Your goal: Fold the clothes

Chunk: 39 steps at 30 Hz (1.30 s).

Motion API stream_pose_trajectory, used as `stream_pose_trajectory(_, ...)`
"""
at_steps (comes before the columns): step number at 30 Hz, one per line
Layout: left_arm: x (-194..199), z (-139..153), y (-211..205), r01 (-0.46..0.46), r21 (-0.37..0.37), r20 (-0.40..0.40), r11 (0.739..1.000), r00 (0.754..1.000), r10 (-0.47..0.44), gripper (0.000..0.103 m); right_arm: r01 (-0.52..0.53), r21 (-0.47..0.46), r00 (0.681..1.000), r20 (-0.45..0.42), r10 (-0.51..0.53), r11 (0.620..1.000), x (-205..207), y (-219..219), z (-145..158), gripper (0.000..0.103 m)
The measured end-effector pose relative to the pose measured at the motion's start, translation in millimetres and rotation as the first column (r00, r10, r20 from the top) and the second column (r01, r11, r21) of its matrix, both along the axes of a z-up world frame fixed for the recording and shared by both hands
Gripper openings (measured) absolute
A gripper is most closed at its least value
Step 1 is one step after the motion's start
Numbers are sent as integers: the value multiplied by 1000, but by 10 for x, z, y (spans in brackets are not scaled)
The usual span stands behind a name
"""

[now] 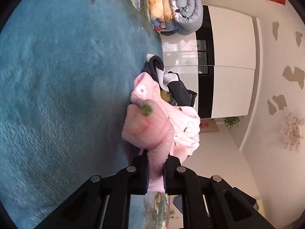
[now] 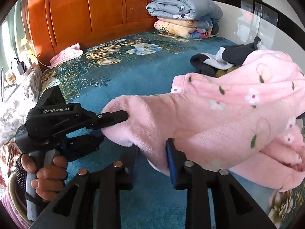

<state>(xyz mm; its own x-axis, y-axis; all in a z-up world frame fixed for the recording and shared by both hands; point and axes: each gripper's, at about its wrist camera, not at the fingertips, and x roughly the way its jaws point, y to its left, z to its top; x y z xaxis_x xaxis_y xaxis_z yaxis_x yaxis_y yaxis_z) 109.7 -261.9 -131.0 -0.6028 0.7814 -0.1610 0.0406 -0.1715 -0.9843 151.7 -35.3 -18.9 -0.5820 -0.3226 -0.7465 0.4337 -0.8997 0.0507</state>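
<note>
A fluffy pink garment with small flowers (image 2: 219, 114) hangs lifted above the blue bed blanket (image 2: 124, 80). My left gripper (image 1: 156, 168) is shut on its sleeve end (image 1: 152, 147); it also shows in the right wrist view (image 2: 112, 120), held by a hand and pinching the cuff. My right gripper (image 2: 152, 152) is open, its jaws on either side of the garment's lower edge without clamping it. A dark grey and white garment (image 2: 225, 59) lies behind the pink one, partly hidden.
Folded quilts (image 2: 183, 15) are stacked at the back right against the orange wooden headboard (image 2: 85, 13). A pink cloth (image 2: 66, 55) lies near the headboard. A white and black wardrobe (image 1: 228, 63) stands beside the bed.
</note>
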Motion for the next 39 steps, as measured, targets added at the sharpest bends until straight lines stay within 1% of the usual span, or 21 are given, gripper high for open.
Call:
stream_pose_trajectory(1, 9, 37, -29, -13, -31, -16, 999, 1000, 13, 11, -6, -34, 1000, 6, 6, 999, 40, 83, 29, 58)
stream_pose_trajectory(3, 9, 49, -106, -44, -49, -25, 998, 999, 42, 11, 6, -67, 1000, -2, -6, 998, 115, 295, 109, 59)
stream_pose_trajectory(5, 9, 61, -183, -74, -67, -34, 995, 997, 72, 10, 71, -31, 996, -57, -72, 997, 182, 607, 232, 63)
stream_pose_trajectory(7, -6, 71, -231, -97, -86, -40, 992, 995, 94, 10, 187, 21, 978, -98, -184, 982, 226, 1025, 302, 65)
stream_pose_trajectory(8, -20, 76, -247, -104, -88, -44, 991, 994, 100, 10, 262, 27, 961, -94, -259, 965, 237, 1275, 306, 65)
stream_pose_trajectory(10, -47, 94, -288, -121, -94, -57, 988, 992, 117, 10, 401, -24, 914, -50, -402, 916, 255, 1799, 275, 65)
stream_pose_trajectory(14, -158, 201, -383, -154, -138, -115, 978, 984, 138, 10, 579, -153, 815, 127, -565, 801, 262, 2482, -63, 73)
stream_pose_trajectory(15, -184, 224, -401, -161, -150, -131, 975, 981, 142, 10, 591, -183, 806, 175, -565, 786, 247, 2550, -172, 73)
stream_pose_trajectory(17, -214, 227, -413, -171, -156, -141, 973, 979, 150, 10, 583, -248, 810, 248, -531, 773, 182, 2563, -351, 74)
stream_pose_trajectory(20, -186, 194, -399, -174, -143, -135, 974, 979, 155, 10, 582, -329, 811, 299, -503, 743, 17, 2491, -529, 80)
stream_pose_trajectory(23, -95, 261, -382, -176, -172, -158, 969, 976, 150, 10, 638, -400, 770, 357, -530, 658, -159, 2486, -687, 80)
stream_pose_trajectory(25, -61, 270, -390, -172, -170, -159, 970, 977, 146, 10, 669, -396, 743, 342, -575, 629, -210, 2460, -689, 80)
stream_pose_trajectory(27, -28, 278, -398, -168, -168, -160, 971, 977, 142, 10, 698, -377, 716, 327, -617, 609, -245, 2441, -668, 47)
stream_pose_trajectory(28, -10, 267, -412, -166, -160, -153, 973, 978, 142, 10, 715, -359, 699, 331, -634, 600, -255, 2447, -652, 17)
stream_pose_trajectory(29, 10, 268, -425, -168, -162, -151, 972, 978, 144, 10, 721, -366, 692, 341, -636, 589, -235, 2470, -614, 11)
stream_pose_trajectory(30, 31, 270, -439, -170, -163, -149, 972, 978, 147, 10, 720, -387, 692, 354, -628, 576, -197, 2503, -564, 10)
stream_pose_trajectory(31, 55, 293, -451, -177, -167, -158, 970, 976, 151, 10, 708, -391, 704, 329, -630, 588, -133, 2529, -439, 9)
stream_pose_trajectory(33, 106, 372, -489, -205, -182, -184, 962, 968, 172, 10, 669, -375, 737, 229, -635, 641, 23, 2575, -102, 9)
stream_pose_trajectory(35, 172, 466, -565, -259, -196, -218, 946, 952, 215, 9, 650, -375, 741, 118, -661, 661, 282, 2758, 305, 9)
stream_pose_trajectory(37, 263, 532, -681, -305, -151, -253, 940, 931, 262, 8, 635, -376, 729, 5, -684, 674, 564, 2972, 727, 9)
stream_pose_trajectory(39, 323, 612, -700, -285, -76, -293, 955, 922, 252, 8, 606, -366, 739, -72, -670, 707, 790, 3049, 993, 9)
